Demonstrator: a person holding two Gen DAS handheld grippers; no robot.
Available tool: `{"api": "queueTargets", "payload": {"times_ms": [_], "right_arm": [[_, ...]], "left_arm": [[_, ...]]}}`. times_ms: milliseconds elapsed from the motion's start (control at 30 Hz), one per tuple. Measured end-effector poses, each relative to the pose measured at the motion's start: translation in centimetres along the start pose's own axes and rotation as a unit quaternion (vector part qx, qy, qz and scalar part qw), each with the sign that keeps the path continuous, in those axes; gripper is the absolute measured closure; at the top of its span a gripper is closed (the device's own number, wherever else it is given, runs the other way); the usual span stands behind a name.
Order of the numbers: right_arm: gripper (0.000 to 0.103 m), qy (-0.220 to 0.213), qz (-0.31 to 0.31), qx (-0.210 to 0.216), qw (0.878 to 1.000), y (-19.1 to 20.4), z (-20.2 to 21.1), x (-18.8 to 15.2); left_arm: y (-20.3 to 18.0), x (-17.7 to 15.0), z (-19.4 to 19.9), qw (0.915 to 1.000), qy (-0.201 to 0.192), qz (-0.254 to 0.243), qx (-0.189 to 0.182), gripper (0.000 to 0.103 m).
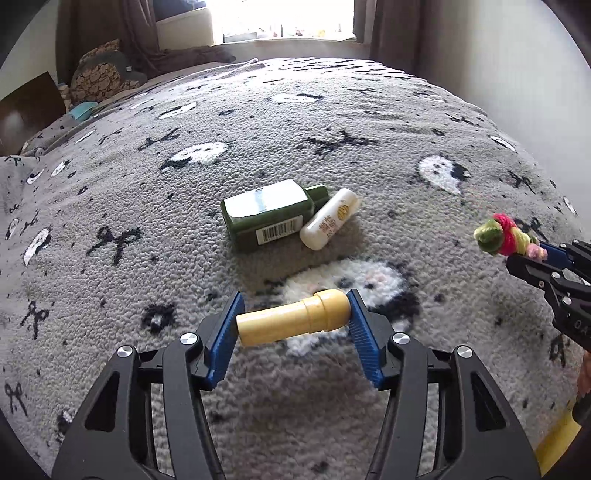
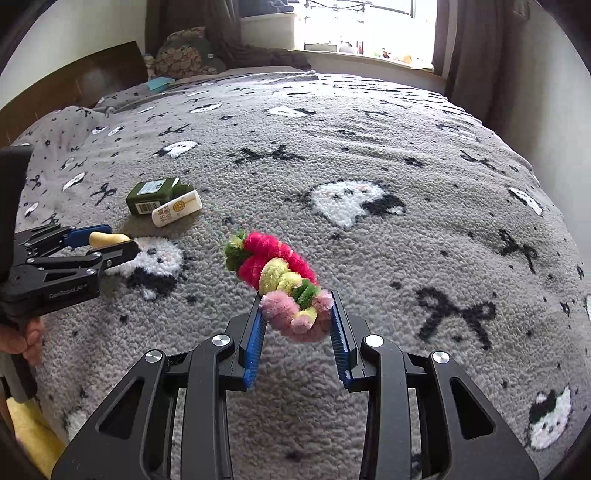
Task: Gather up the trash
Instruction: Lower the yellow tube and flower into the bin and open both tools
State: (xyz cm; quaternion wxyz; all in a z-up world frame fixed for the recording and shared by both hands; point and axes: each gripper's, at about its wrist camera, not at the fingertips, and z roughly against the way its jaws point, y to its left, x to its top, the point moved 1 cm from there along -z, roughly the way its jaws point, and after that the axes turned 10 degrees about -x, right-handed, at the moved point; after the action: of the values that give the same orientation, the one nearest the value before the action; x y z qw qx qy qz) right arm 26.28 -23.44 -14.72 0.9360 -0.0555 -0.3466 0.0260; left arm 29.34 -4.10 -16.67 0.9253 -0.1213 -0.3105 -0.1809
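Bed blanket (image 1: 369,110) mostly bare. Green bottle (image 1: 269,218) touching white tube (image 1: 328,219) mid-bed. Left gripper (image 1: 293,319) jaws clamp yellow tube (image 1: 291,321); right gripper (image 2: 297,314) jaws clamp pipe-cleaner bundle (image 2: 277,273).

Your two wrist views look steeply down, close over the blanket (image 1: 332,110); both share the green bottle (image 2: 151,195).

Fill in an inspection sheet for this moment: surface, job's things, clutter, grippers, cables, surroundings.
Surface: grey patterned blanket on a bed.
Job's things: green bottle and white tube lying touching; yellow tube; fuzzy pipe-cleaner bundle.
Clutter: nothing seen.
Grippers: left hand-held gripper shut on the yellow tube; right hand-held gripper shut on the bundle.
Cables: nothing seen.
Surroundings: window, curtains, pillow.
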Motion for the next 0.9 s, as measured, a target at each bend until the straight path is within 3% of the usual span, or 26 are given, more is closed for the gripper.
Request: {"api": "queueTargets", "payload": {"times_ms": [500, 900], "right_arm": [[0.069, -0.041, 0.001, -0.001, 0.999, -0.7, 11.2, -5.6], [0.069, -0.065, 0.000, 0.008, 0.998, 0.5, 17.7, -12.1]], "left_arm": [[-6.2, -5.2, 12.8, 0.9973, -0.065, -0.030, -0.015, 0.049], [-8.5, -13.0, 19.0, 0.9952, -0.092, -0.030, -0.016, 0.049]]}}
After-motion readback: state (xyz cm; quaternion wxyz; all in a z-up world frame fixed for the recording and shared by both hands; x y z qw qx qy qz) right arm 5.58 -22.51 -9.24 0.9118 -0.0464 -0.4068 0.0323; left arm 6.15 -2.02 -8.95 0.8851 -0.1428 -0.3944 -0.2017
